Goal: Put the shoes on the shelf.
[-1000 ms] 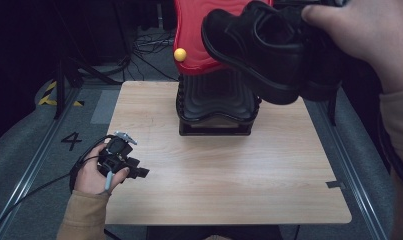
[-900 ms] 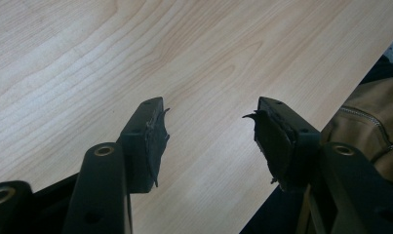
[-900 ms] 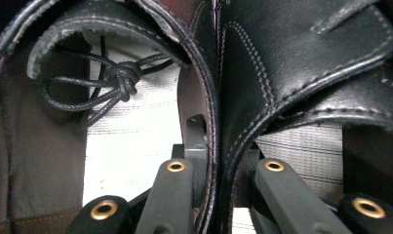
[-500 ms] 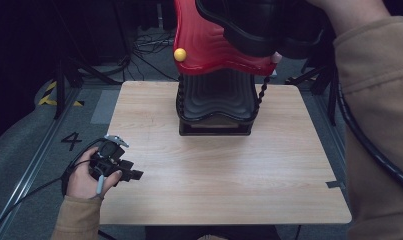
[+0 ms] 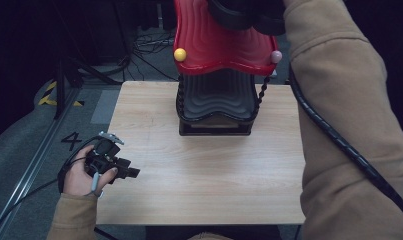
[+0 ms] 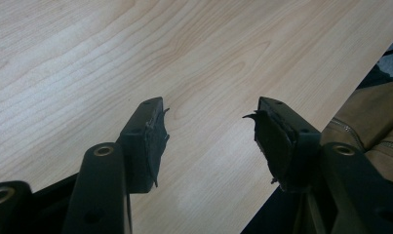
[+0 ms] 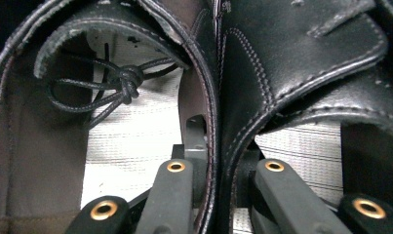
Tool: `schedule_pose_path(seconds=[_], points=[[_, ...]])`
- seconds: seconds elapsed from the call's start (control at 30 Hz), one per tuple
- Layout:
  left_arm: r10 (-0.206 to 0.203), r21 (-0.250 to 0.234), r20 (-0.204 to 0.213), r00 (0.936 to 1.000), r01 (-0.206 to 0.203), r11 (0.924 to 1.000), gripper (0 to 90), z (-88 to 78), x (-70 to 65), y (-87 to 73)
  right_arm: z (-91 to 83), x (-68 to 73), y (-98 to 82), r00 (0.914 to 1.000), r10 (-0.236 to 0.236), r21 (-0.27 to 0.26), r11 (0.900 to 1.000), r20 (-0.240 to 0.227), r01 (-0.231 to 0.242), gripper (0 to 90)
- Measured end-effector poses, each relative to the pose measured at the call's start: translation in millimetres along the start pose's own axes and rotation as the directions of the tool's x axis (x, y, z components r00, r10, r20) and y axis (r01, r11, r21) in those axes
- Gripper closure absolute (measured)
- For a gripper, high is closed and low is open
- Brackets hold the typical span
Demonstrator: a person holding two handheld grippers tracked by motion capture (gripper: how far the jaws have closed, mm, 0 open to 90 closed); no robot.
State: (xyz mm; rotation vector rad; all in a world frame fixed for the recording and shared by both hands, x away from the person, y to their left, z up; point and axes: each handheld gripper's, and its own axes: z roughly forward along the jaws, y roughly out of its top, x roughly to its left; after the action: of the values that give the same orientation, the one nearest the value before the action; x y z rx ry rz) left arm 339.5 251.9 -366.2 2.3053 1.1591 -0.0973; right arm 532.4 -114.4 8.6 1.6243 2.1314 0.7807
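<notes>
A pair of black leather lace-up shoes (image 5: 244,12) hangs at the top of the high view, above the red top shelf (image 5: 221,47) of a shoe rack. In the right gripper view my right gripper (image 7: 221,146) is shut on the two shoes' (image 7: 291,63) adjoining side walls, with one jaw inside each shoe. A knotted black lace (image 7: 121,80) lies in the left shoe. My left gripper (image 5: 131,172) rests at the table's left edge, open with nothing between its fingers (image 6: 147,141), just above the wooden top (image 6: 87,73).
The rack has a black wavy lower shelf (image 5: 216,97) and stands at the back middle of the wooden table (image 5: 204,190). A tan sleeve (image 5: 339,125) with a coiled black cable (image 5: 349,152) covers the table's right side. Cables and stands lie on the floor behind.
The right hand has carried the shoes left and farther back, from the upper right to over the red shelf. Its sleeve now covers the table's right side. The left gripper has stayed put.
</notes>
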Motion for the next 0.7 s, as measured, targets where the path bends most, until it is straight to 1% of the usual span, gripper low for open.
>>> schedule_pose_path(seconds=[0.13,0.17,0.2,0.3,0.37,0.43,0.47,0.53,0.6,0.63,0.7], points=[[0.006,-0.002,0.004,1.0,-0.006,1.0,45.6,-0.8,2.0,0.2,8.0,5.7,10.3,0.9992,0.033,-0.036,0.999,0.024,-0.032,82.4],[0.003,-0.002,0.009,1.0,-0.003,1.0,45.7,-0.3,2.7,0.5,11.7,8.2,13.8,0.9983,0.04,-0.048,0.998,0.043,-0.038,82.3],[0.004,-0.001,0.011,0.9999,-0.004,1.0,45.8,0.5,3.2,0.7,15.0,9.9,16.4,0.9976,0.043,-0.055,0.998,0.055,-0.04,82.3],[0.006,0.008,0.019,0.9998,-0.006,1.0,45.9,1.9,4.5,0.7,23.7,12.9,20.2,0.9966,0.046,-0.079,0.996,0.068,-0.041,82.3],[0.008,0.005,0.015,0.9999,-0.008,1.0,46.0,1.2,6.1,0.3,29.3,14.6,21.0,0.9962,0.05,-0.09,0.995,0.071,-0.044,82.1],[-0.004,-0.003,0.017,0.9998,0.004,1.0,46.0,0.9,7.2,-0.6,35.4,17.7,21.3,0.996,0.047,-0.103,0.994,0.076,-0.039,81.9],[-0.004,-0.005,0.012,0.9999,0.005,1.0,46.0,0.4,8.1,-0.8,38.1,18.2,21.1,0.9959,0.05,-0.106,0.994,0.075,-0.042,81.9],[-0.01,-0.012,0.018,0.9998,0.01,0.9999,46.2,0.3,7.9,-1.1,46.1,19.0,20.3,0.9958,0.066,-0.101,0.993,0.064,-0.059,81.8],[-0.003,-0.011,0.013,0.9999,0.003,0.9999,46.3,0.1,7.4,-0.5,53.6,20.1,18.6,0.9953,0.077,-0.097,0.993,0.058,-0.071,81.6],[-0.009,-0.008,0.021,0.9997,0.009,0.9999,46.3,0.8,6.8,-0.3,55.3,20.7,18.0,0.9953,0.073,-0.102,0.993,0.064,-0.066,81.6],[-0.007,0.001,0.017,0.9998,0.007,1.0,46.1,2.7,7.0,0.4,58.2,21.8,16.4,0.9943,0.071,-0.108,0.992,0.08,-0.062,81.0]])
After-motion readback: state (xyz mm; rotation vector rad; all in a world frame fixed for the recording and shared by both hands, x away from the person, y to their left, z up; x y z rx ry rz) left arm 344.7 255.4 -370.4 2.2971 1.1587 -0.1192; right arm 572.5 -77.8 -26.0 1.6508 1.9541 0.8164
